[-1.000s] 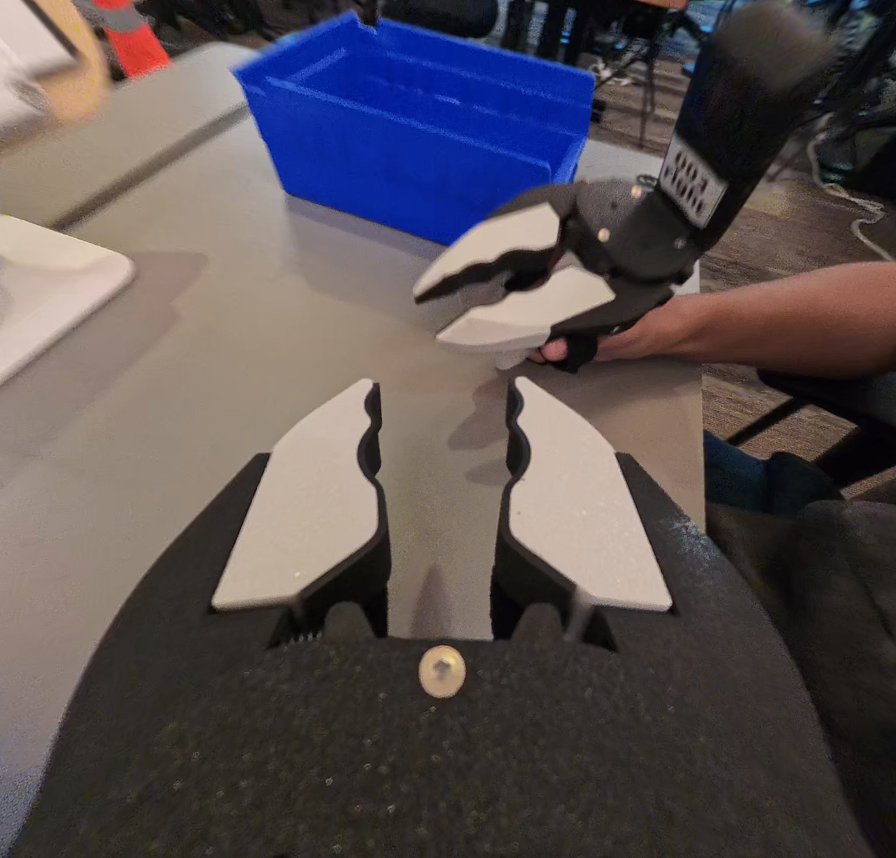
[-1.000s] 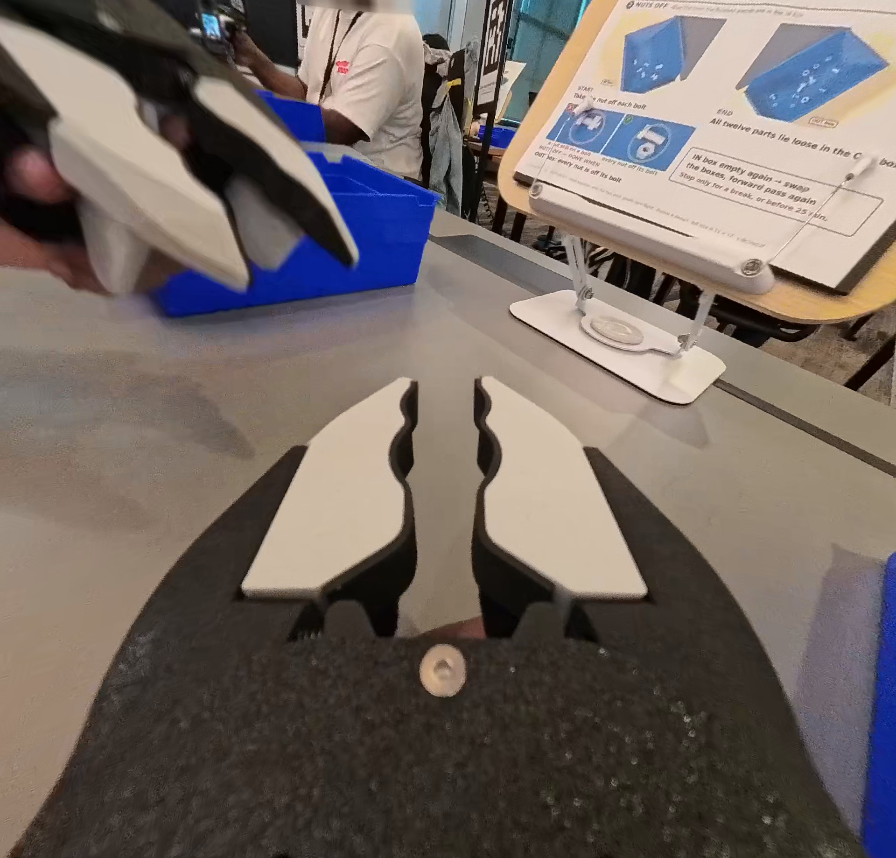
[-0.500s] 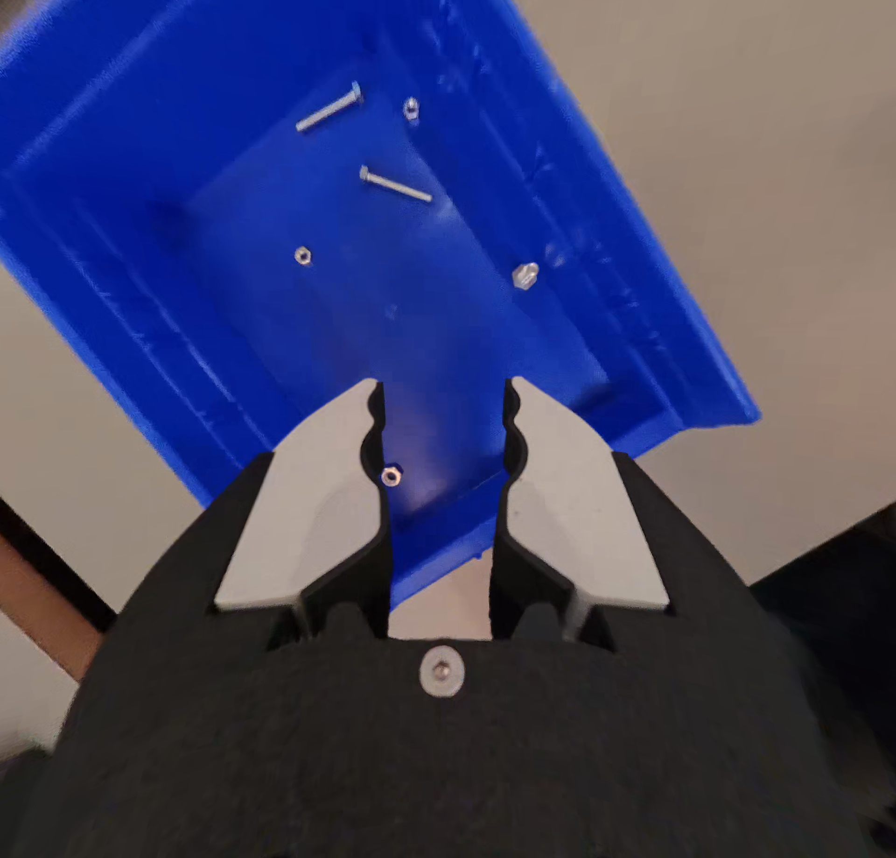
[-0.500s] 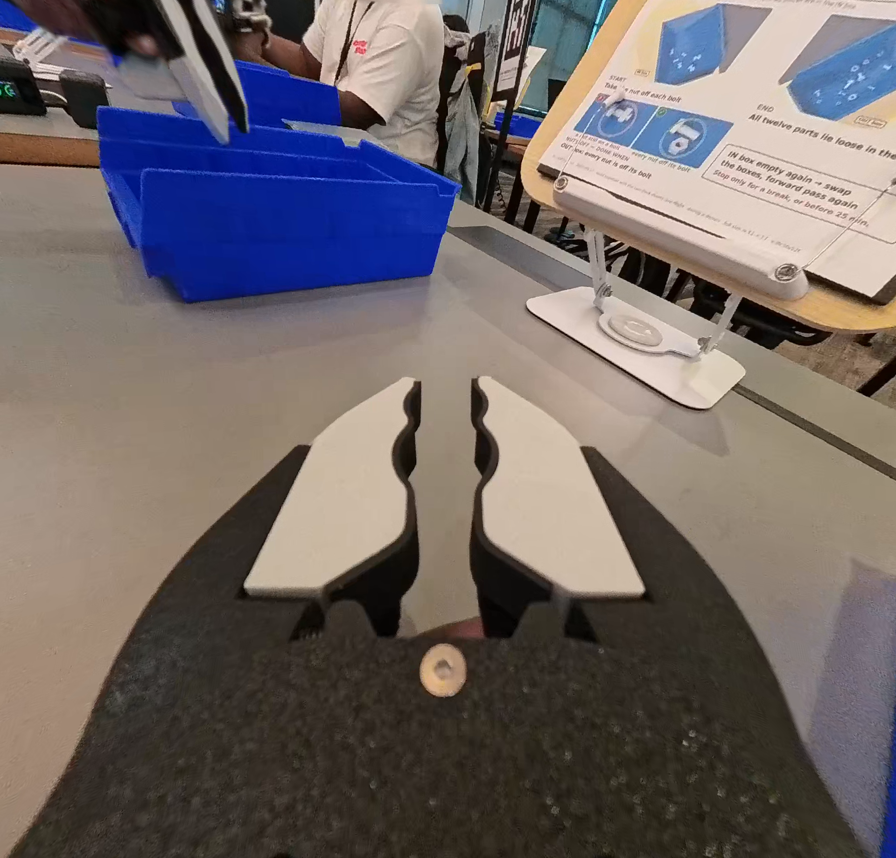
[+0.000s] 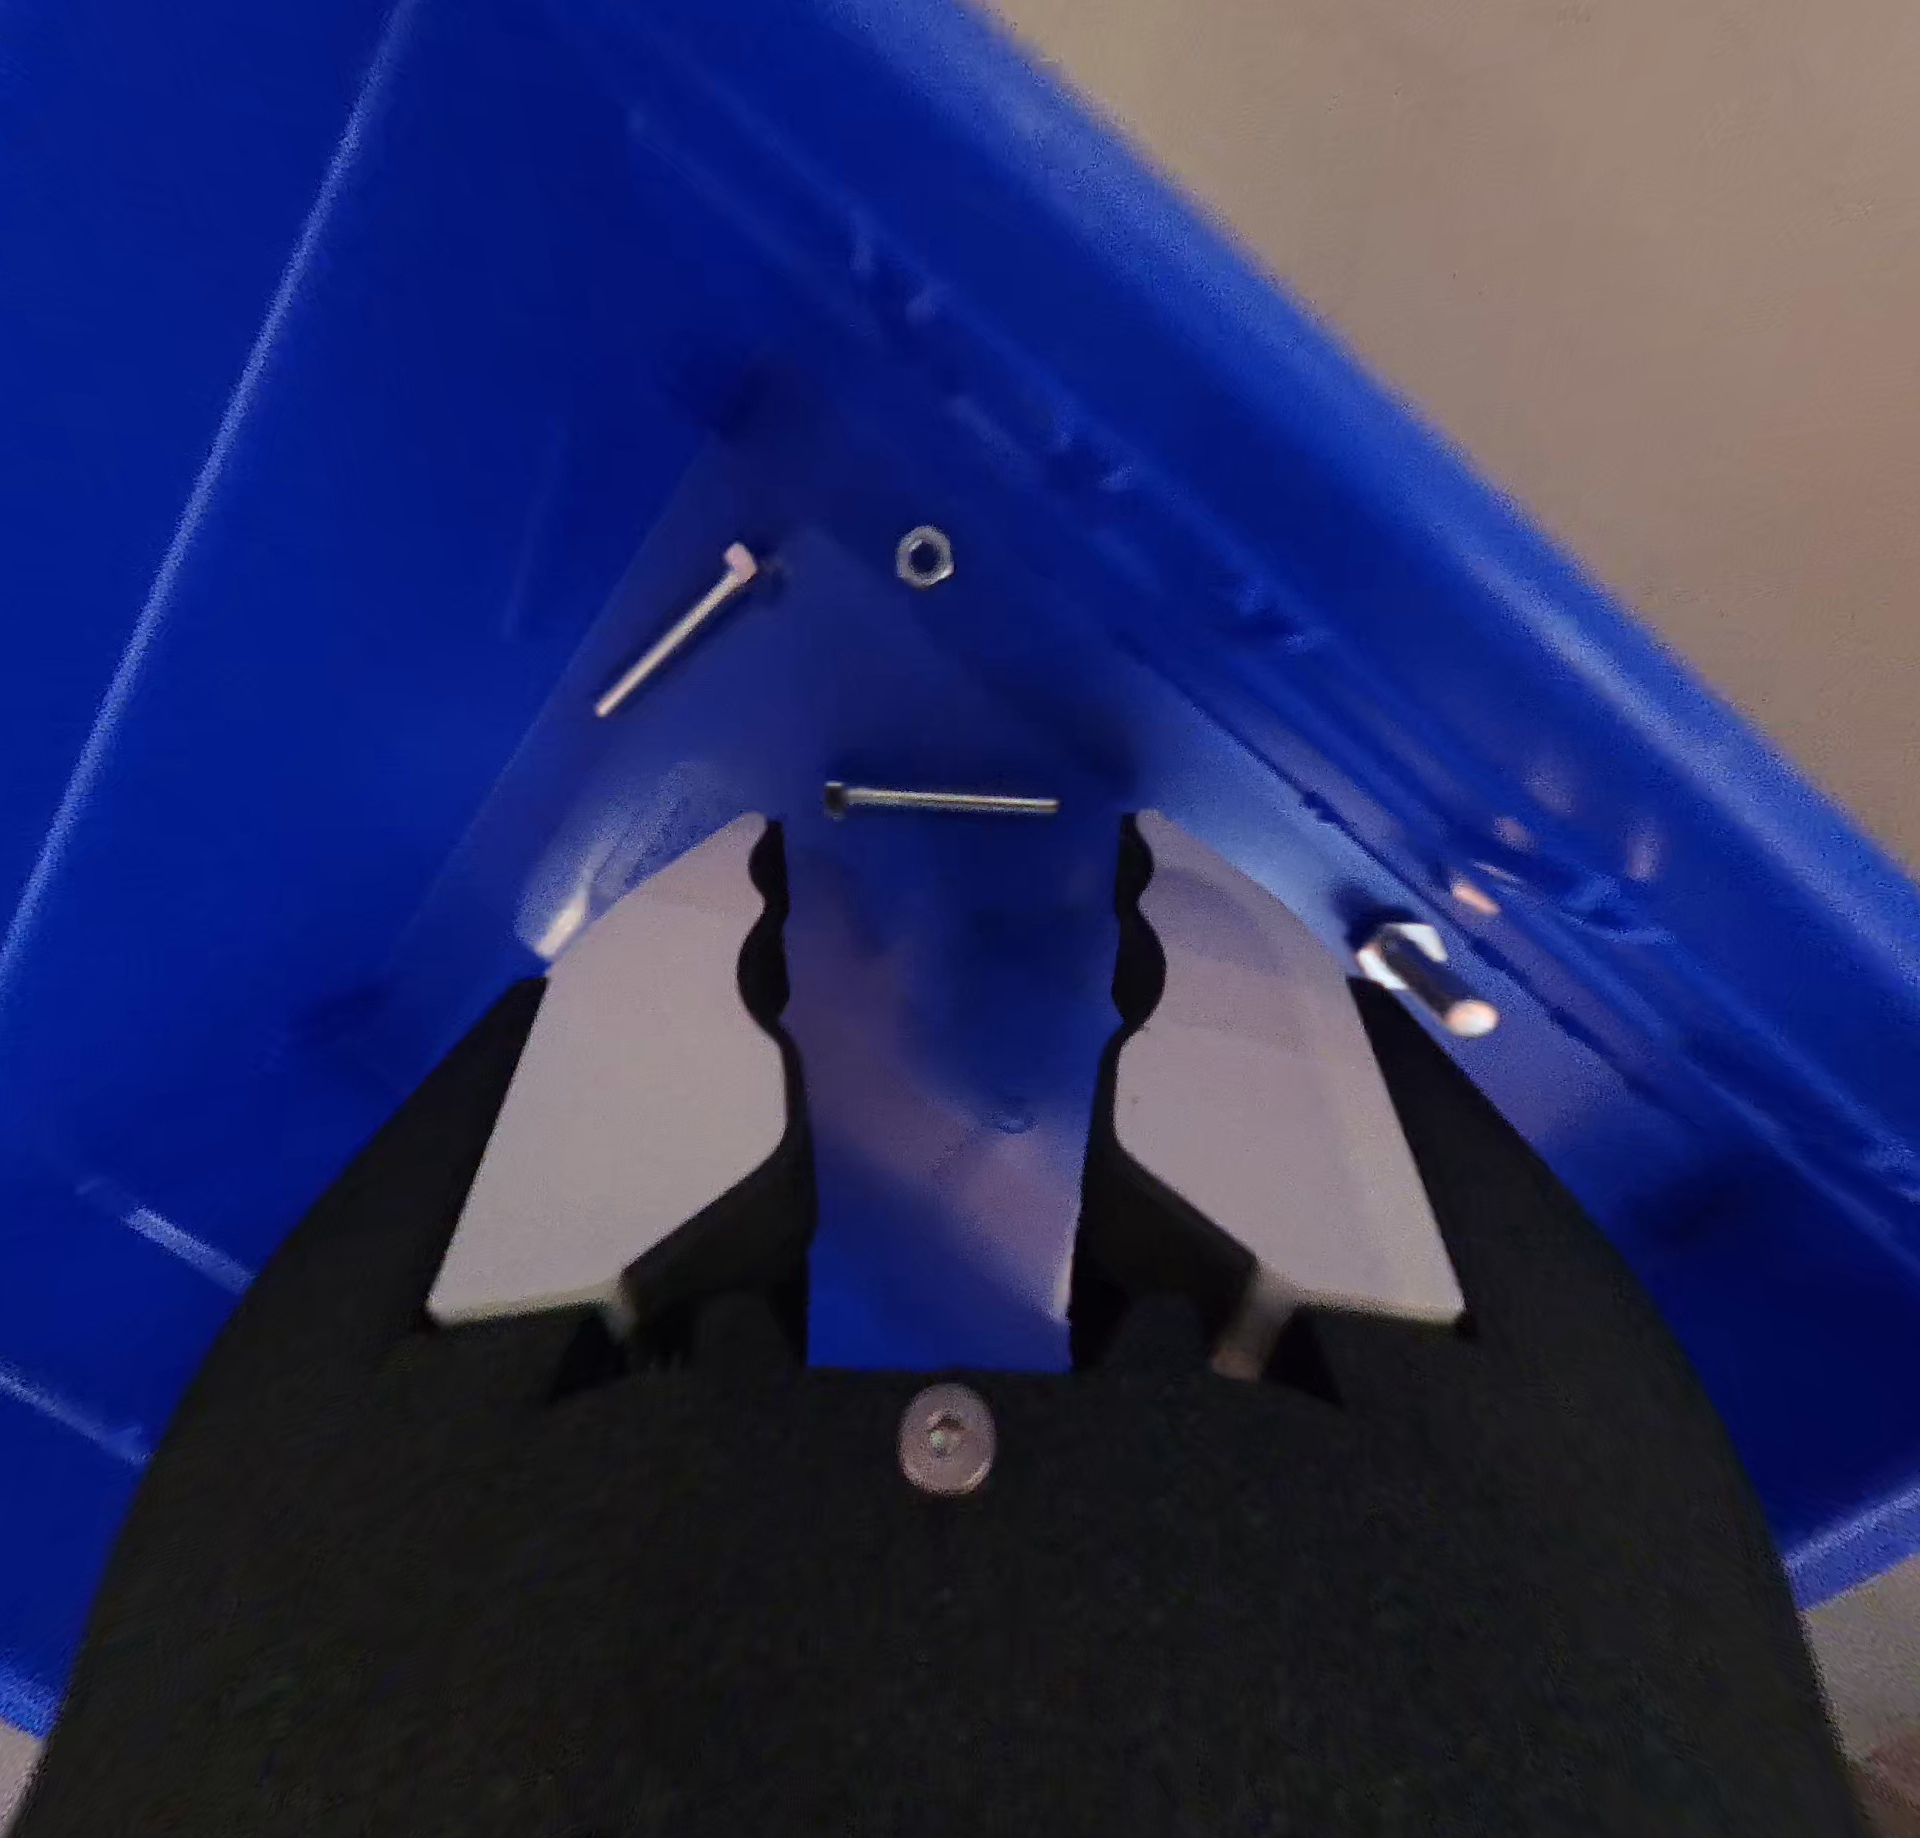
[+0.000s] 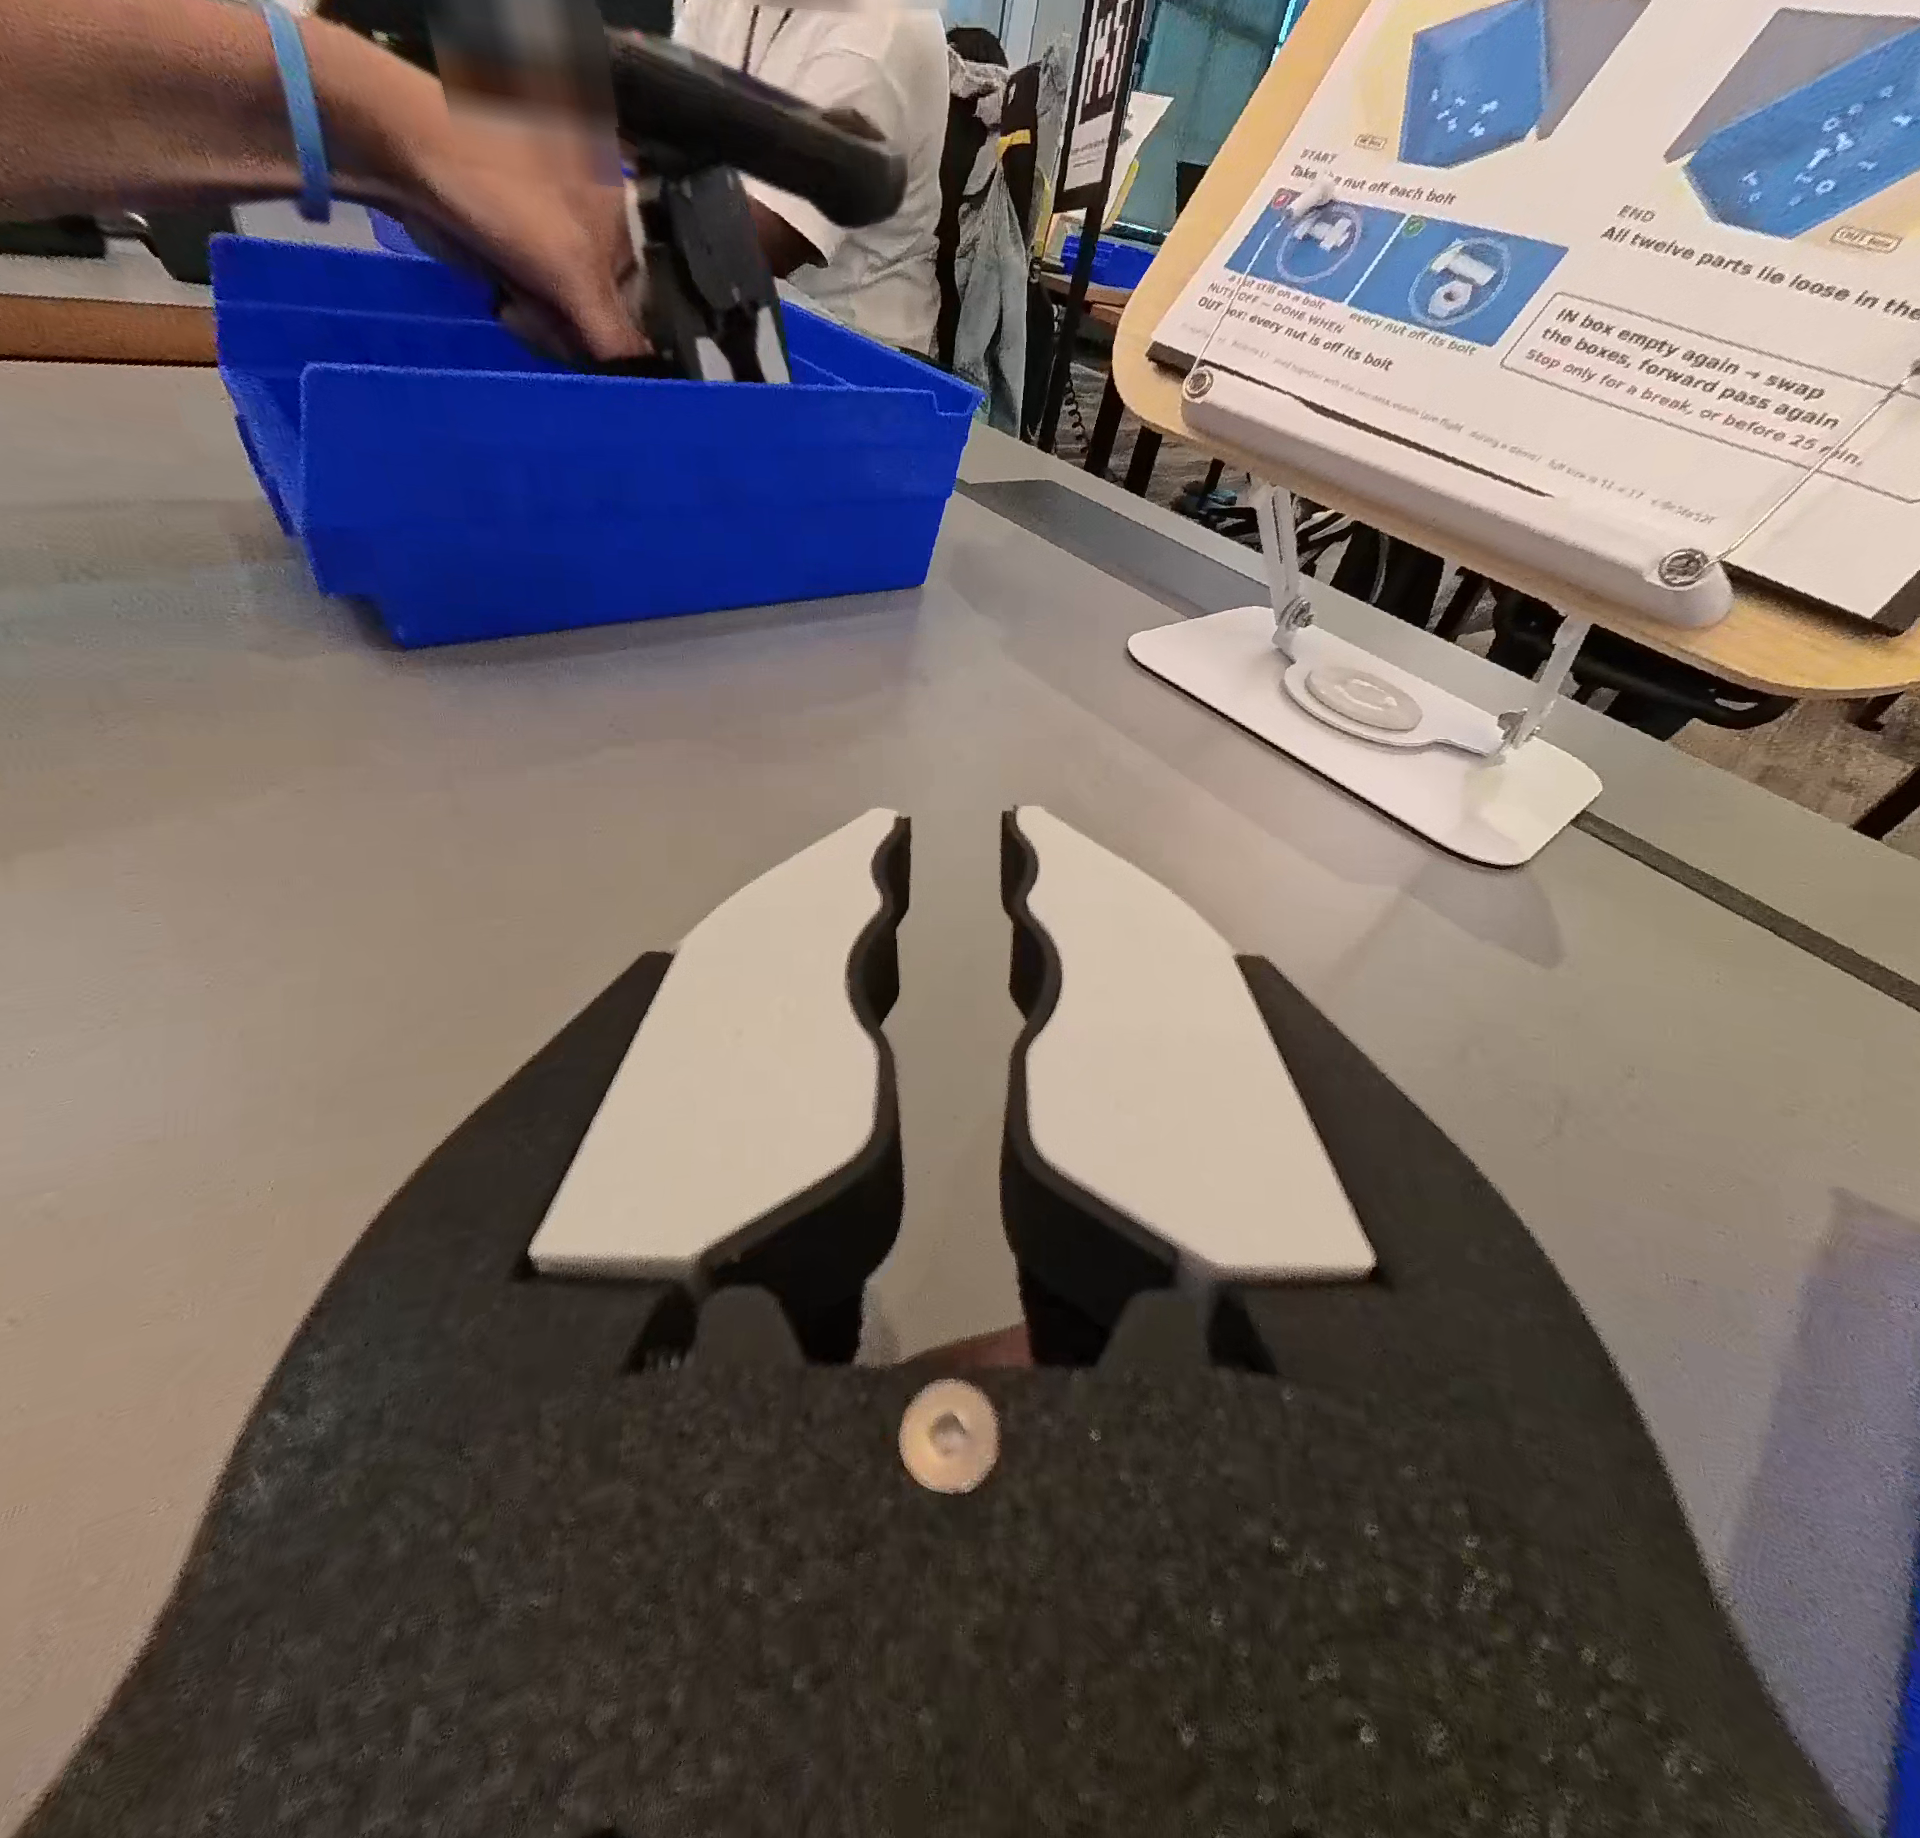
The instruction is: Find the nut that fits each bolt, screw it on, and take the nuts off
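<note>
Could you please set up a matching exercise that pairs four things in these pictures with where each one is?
Things:
1. left tool
2. right tool
3. nut
4. document stand

Places:
A. on the grey table, right of the blue bin
B. open, low over bare table, away from the bin
C. on the bin floor, beyond the two long bolts
D. open, reaching down inside the bin

Pairs: 1-D, 2-B, 3-C, 4-A
</note>
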`<move>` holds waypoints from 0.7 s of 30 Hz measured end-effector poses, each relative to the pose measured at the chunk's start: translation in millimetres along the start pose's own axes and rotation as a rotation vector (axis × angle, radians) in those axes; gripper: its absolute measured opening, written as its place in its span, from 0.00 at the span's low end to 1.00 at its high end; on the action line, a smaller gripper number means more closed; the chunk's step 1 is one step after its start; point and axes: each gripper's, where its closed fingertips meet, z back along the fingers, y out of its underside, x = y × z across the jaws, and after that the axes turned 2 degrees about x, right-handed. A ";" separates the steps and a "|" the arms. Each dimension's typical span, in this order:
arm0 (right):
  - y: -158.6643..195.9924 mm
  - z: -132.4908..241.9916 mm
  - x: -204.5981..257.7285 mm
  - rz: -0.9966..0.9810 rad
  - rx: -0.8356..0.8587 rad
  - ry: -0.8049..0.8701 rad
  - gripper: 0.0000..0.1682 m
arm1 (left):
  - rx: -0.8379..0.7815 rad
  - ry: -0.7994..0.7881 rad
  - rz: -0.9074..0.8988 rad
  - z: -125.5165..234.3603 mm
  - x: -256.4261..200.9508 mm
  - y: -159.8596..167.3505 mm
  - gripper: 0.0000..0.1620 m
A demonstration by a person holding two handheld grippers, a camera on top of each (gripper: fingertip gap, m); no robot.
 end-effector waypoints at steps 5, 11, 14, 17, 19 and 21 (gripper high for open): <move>0.9 -1.4 1.6 0.007 0.009 -0.005 0.09 | -0.005 0.088 0.028 -14.7 -0.4 0.8 0.34; 1.5 -2.7 0.8 -0.004 0.014 -0.011 0.09 | 0.030 0.091 -0.011 -11.8 -5.1 8.1 0.28; 1.3 -3.1 0.1 -0.014 0.013 -0.013 0.09 | 0.012 0.086 -0.031 10.9 -7.4 12.6 0.28; 0.9 -3.9 0.1 -0.033 0.011 -0.027 0.09 | -0.127 0.146 -0.083 62.1 -29.1 -3.5 0.28; -0.8 -3.5 1.2 -0.054 -0.002 -0.047 0.09 | -0.241 0.217 -0.165 101.0 -62.8 -22.0 0.28; -3.0 -3.3 4.8 -0.082 -0.012 -0.085 0.09 | -0.337 0.270 -0.284 130.2 -105.5 -41.9 0.28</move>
